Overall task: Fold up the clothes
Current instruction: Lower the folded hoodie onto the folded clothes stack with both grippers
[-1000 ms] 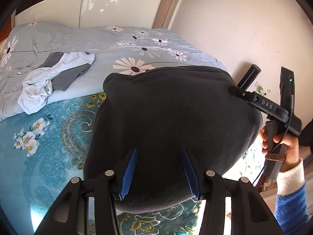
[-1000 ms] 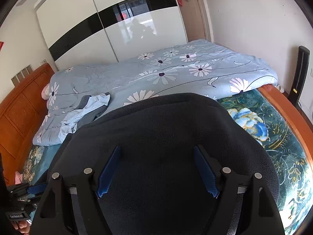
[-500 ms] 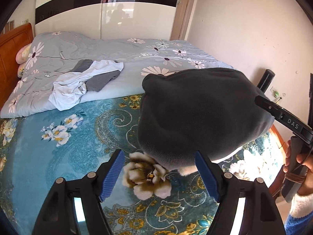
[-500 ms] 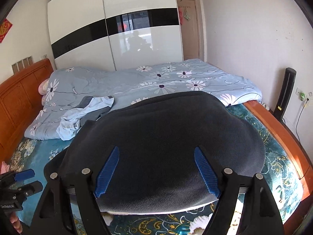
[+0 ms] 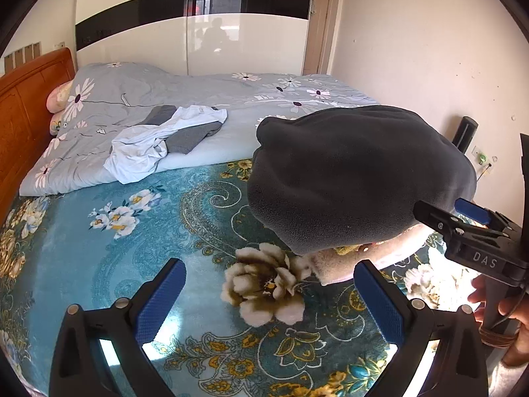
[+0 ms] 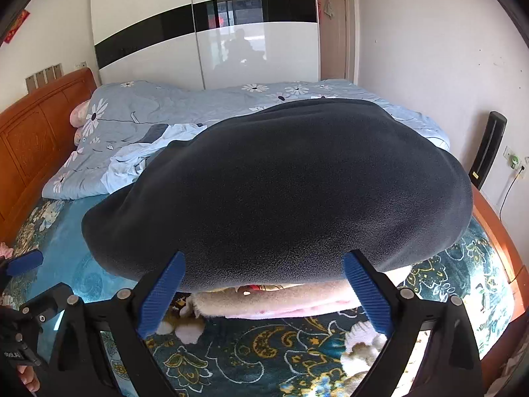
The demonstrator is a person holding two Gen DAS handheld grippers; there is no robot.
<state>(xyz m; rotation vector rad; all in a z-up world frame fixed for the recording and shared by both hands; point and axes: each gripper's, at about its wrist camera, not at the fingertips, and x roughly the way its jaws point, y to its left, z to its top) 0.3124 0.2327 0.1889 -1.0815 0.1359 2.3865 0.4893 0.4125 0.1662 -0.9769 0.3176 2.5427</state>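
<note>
A folded dark grey fleece garment (image 5: 357,178) with a pale pink fuzzy lining (image 6: 291,301) showing at its near edge lies on the teal floral bedspread (image 5: 109,264). It fills the middle of the right wrist view (image 6: 281,192). My left gripper (image 5: 269,301) is open and empty, above the bedspread to the left of the garment. My right gripper (image 6: 264,294) is open and empty, just in front of the garment's near edge; it also shows in the left wrist view (image 5: 469,228).
A crumpled white and grey pile of clothes (image 5: 165,142) lies on the blue daisy duvet (image 5: 132,99) at the back. A wooden headboard (image 5: 23,99) stands at the left, a wardrobe (image 6: 205,39) behind, a wooden bed edge (image 6: 496,231) at the right.
Both grippers have pulled back off the dark garment, which now lies on the bedspread. The left gripper opened wider and moved left, off the garment.
</note>
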